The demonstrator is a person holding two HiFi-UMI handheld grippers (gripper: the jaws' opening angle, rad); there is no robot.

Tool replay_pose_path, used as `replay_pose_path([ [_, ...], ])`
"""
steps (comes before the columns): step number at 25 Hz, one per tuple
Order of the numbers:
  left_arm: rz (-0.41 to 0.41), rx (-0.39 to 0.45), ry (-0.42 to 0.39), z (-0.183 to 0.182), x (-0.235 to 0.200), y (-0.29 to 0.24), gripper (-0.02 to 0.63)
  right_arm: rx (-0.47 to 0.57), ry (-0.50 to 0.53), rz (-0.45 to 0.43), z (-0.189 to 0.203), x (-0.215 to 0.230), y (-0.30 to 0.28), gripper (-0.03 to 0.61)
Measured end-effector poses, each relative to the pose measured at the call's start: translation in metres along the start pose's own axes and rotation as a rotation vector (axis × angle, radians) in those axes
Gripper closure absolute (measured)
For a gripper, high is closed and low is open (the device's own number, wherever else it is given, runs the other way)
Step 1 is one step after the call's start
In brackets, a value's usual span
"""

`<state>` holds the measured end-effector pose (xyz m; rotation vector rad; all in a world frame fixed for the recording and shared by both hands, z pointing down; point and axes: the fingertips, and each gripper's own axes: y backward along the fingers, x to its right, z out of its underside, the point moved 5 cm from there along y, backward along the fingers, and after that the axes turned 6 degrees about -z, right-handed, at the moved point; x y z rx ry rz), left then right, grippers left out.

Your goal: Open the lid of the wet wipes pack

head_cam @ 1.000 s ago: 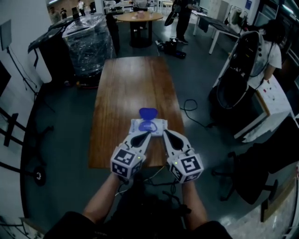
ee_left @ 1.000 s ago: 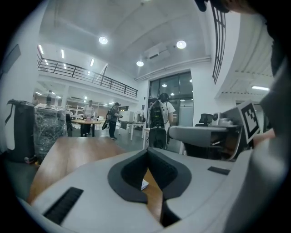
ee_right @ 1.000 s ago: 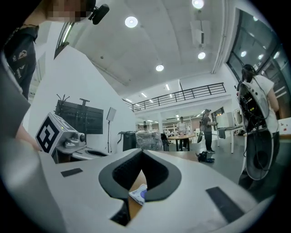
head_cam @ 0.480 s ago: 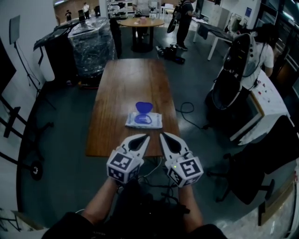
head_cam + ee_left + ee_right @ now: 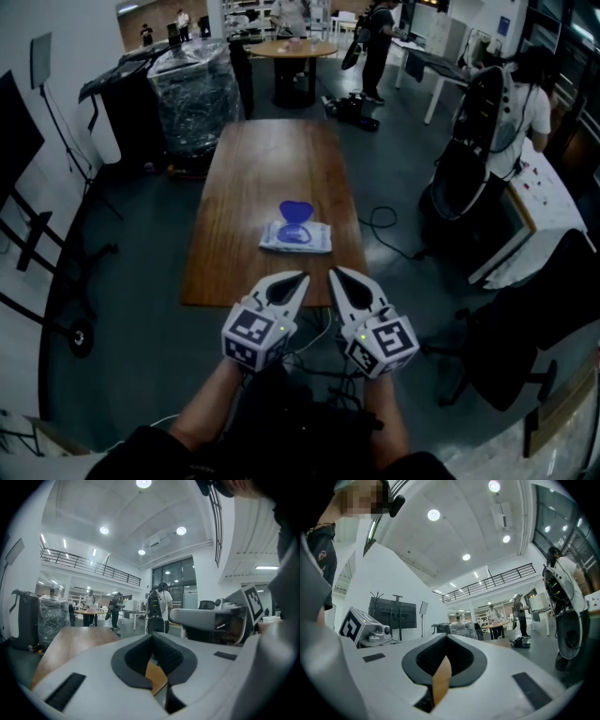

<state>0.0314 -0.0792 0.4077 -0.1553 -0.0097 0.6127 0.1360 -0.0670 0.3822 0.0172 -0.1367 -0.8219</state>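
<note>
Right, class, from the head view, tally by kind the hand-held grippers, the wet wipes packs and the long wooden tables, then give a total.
Grippers: 2, the left gripper and the right gripper
Wet wipes pack: 1
Long wooden table: 1
Total: 4
</note>
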Motion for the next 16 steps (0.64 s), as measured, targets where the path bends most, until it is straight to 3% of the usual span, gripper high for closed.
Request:
replay_pose_path([
  [16,0.019,-0.015,-0.02,0.0002,0.0026,0.0061,0.607,0.009,0.007,0.004,-0.0063,-0.0048,0.0,0.569],
])
